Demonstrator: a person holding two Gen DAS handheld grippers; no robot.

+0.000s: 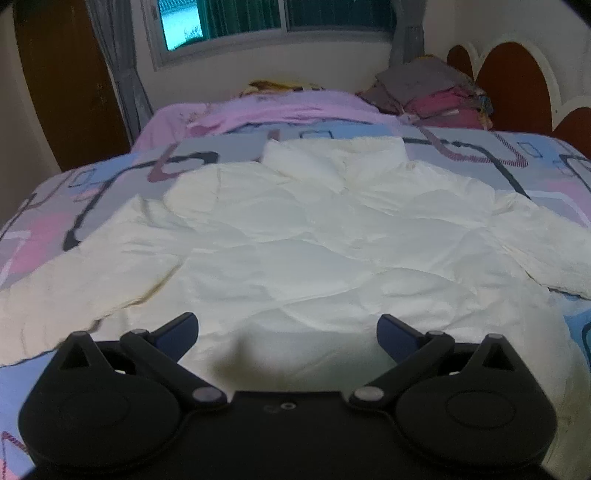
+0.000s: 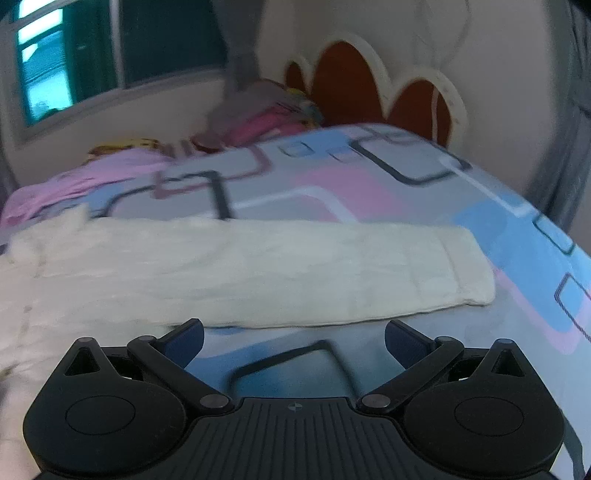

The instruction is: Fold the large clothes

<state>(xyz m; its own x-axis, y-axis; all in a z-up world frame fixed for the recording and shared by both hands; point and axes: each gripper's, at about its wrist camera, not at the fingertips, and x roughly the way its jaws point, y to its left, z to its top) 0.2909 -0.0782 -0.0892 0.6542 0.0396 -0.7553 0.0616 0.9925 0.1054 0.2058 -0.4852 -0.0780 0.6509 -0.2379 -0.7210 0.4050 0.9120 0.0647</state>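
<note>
A large cream-white long-sleeved garment [image 1: 295,236] lies spread flat on the bed, collar at the far end, sleeves stretched out to both sides. My left gripper [image 1: 287,332] is open and empty, hovering over the garment's near hem. In the right wrist view one sleeve [image 2: 280,269] runs left to right, its cuff [image 2: 469,269] at the right. My right gripper [image 2: 293,338] is open and empty, just in front of the sleeve's near edge, over bare bedspread.
The bed has a blue, pink and grey patterned bedspread [image 1: 110,177]. A pink blanket [image 1: 258,110] and a pile of pillows and clothes [image 1: 436,92] lie at the far end by the headboard [image 1: 517,85]. A window [image 1: 277,22] is behind.
</note>
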